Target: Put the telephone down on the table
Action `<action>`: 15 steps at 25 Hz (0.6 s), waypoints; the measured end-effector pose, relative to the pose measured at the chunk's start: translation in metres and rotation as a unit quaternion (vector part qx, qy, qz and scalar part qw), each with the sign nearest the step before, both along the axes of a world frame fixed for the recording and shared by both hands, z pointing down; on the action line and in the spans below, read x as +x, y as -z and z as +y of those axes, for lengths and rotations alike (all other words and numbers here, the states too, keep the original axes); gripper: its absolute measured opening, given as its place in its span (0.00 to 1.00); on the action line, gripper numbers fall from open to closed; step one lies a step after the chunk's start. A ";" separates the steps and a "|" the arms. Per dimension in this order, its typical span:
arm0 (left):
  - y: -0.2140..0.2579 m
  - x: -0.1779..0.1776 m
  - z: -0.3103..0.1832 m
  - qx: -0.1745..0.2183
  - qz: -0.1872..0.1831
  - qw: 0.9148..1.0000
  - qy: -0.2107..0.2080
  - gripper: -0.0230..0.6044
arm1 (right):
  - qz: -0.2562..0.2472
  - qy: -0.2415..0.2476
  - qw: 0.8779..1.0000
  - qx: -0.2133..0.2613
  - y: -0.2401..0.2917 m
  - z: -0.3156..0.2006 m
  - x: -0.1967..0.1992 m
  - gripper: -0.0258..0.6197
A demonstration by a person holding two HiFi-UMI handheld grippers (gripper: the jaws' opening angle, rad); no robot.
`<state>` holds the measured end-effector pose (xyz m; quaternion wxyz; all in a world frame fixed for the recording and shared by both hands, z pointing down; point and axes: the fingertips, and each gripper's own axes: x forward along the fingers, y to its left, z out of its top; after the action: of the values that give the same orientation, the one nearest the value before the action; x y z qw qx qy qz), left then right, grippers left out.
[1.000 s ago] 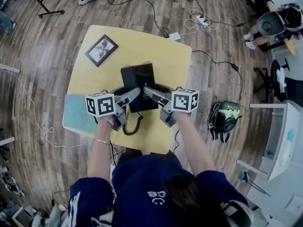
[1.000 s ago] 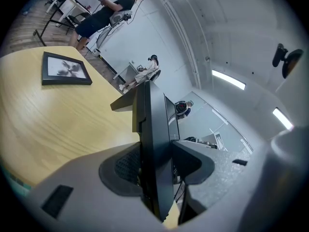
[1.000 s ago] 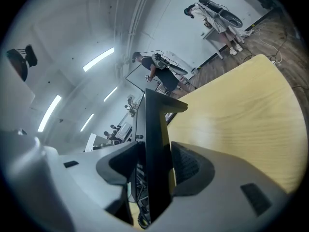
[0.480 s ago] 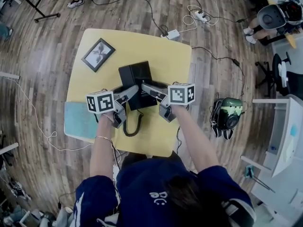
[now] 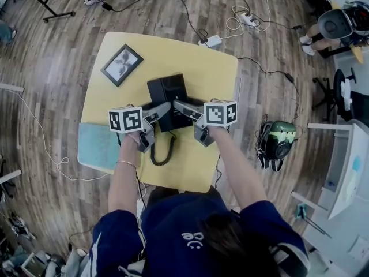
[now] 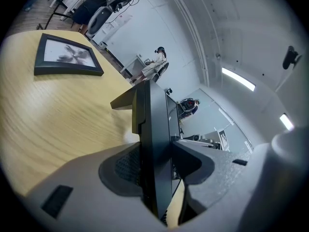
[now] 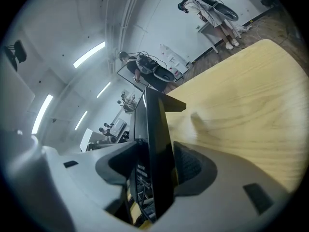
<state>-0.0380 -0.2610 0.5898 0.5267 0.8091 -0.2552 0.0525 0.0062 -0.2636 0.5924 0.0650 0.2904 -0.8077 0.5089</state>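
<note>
A black telephone [image 5: 168, 97] hangs low over the middle of the yellow table [image 5: 202, 68], gripped from both sides. My left gripper [image 5: 163, 111] is shut on its left edge and my right gripper [image 5: 179, 105] on its right edge. In the left gripper view the telephone [image 6: 153, 129] stands edge-on between the pads, and likewise the telephone [image 7: 155, 139] in the right gripper view. Its coiled cord [image 5: 161, 152] trails on the table toward me. I cannot tell whether its base touches the table.
A framed picture [image 5: 122, 64] lies at the table's far left corner, also visible as the picture [image 6: 65, 56] in the left gripper view. A light blue cloth [image 5: 97, 145] covers the near left edge. On the floor lie a green bag [image 5: 278, 141] at the right and cables [image 5: 242, 19] beyond the table.
Both grippers have sunk toward the table top with the telephone still gripped between them. The grip itself looks the same.
</note>
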 end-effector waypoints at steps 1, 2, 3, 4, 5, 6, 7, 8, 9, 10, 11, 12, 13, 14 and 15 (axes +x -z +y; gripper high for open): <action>-0.001 0.000 0.000 -0.001 0.000 1.000 0.000 0.35 | 0.002 0.000 1.000 -0.001 -0.001 0.000 0.000 0.40; -0.002 0.001 0.000 -0.002 0.000 1.000 -0.001 0.35 | 0.004 0.000 1.000 -0.001 -0.003 -0.001 0.001 0.40; -0.004 0.001 -0.001 -0.002 0.000 1.000 -0.001 0.35 | 0.005 -0.001 1.000 -0.001 -0.005 -0.001 0.001 0.40; -0.005 0.001 -0.001 -0.003 -0.001 1.000 -0.001 0.35 | 0.007 -0.002 1.000 -0.002 -0.006 -0.001 0.001 0.40; -0.006 0.001 -0.001 -0.003 -0.001 1.000 -0.001 0.35 | 0.007 -0.002 1.000 -0.002 -0.007 -0.002 0.001 0.40; -0.007 0.001 -0.002 -0.004 -0.002 1.000 -0.002 0.35 | 0.006 -0.003 1.000 -0.003 -0.008 -0.002 0.001 0.40; -0.008 0.001 -0.003 -0.005 -0.004 1.000 -0.002 0.35 | 0.005 -0.003 1.000 -0.004 -0.008 -0.002 0.001 0.40; -0.009 0.001 -0.003 -0.006 -0.006 1.000 -0.003 0.35 | 0.007 -0.003 1.000 -0.005 -0.009 -0.003 0.001 0.41; -0.010 0.001 -0.003 -0.006 -0.008 1.000 -0.004 0.35 | 0.009 -0.003 1.000 -0.005 -0.011 -0.003 0.001 0.41; -0.011 0.002 -0.004 -0.005 -0.010 1.000 -0.005 0.35 | 0.011 -0.002 1.000 -0.005 -0.012 -0.003 0.001 0.41; -0.012 0.002 -0.004 -0.004 -0.014 1.000 -0.006 0.35 | 0.011 -0.002 1.000 -0.006 -0.013 -0.004 0.001 0.41; -0.013 0.002 -0.004 -0.004 -0.017 1.000 -0.008 0.35 | 0.011 -0.001 1.000 -0.006 -0.015 -0.004 0.001 0.42; -0.013 0.002 -0.005 -0.003 -0.020 1.000 -0.009 0.35 | 0.010 -0.001 1.000 -0.007 -0.015 -0.005 0.001 0.42; -0.014 0.002 -0.005 -0.003 -0.022 1.000 -0.010 0.35 | 0.009 -0.002 1.000 -0.007 -0.015 -0.006 0.000 0.42; -0.014 0.002 -0.006 -0.003 -0.023 1.000 -0.010 0.35 | 0.007 -0.002 1.000 -0.007 -0.015 -0.007 -0.001 0.42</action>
<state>-0.0358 -0.2673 0.6039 0.5222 0.8089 -0.2589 0.0774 0.0053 -0.2708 0.6073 0.0718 0.2955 -0.8030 0.5126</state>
